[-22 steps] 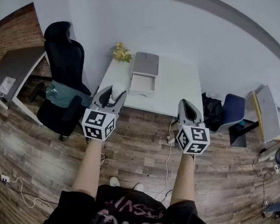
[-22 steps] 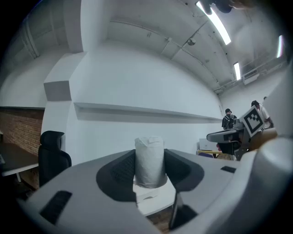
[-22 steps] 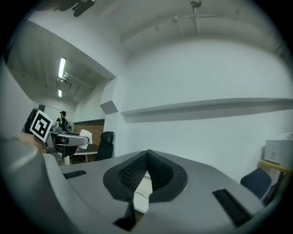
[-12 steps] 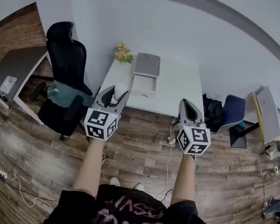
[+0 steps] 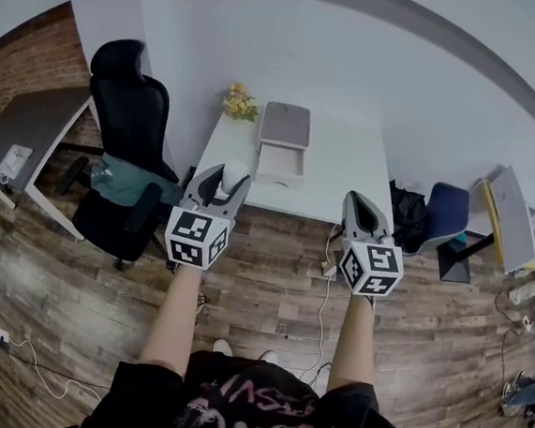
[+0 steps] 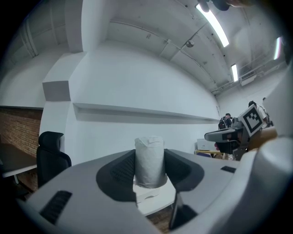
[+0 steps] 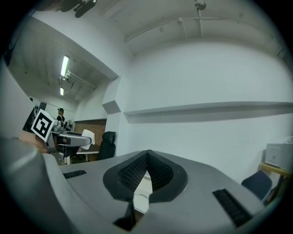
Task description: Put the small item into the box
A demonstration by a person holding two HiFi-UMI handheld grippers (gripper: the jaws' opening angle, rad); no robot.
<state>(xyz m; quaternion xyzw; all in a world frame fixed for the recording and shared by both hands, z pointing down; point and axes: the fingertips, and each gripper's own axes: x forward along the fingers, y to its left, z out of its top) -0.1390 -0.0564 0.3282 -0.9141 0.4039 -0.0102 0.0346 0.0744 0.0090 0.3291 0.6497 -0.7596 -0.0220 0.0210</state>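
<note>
I see the white table ahead, with the open box on its far left part. My left gripper clamps the small white roll upright between its pads, apart from the box. My right gripper has its jaws pressed together on nothing.

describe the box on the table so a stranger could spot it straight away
Find the white table against the white wall, right of the black office chair. The box sits near its far left corner, beside a yellow bouquet. It alone is a white tray with a grey lid.
</note>
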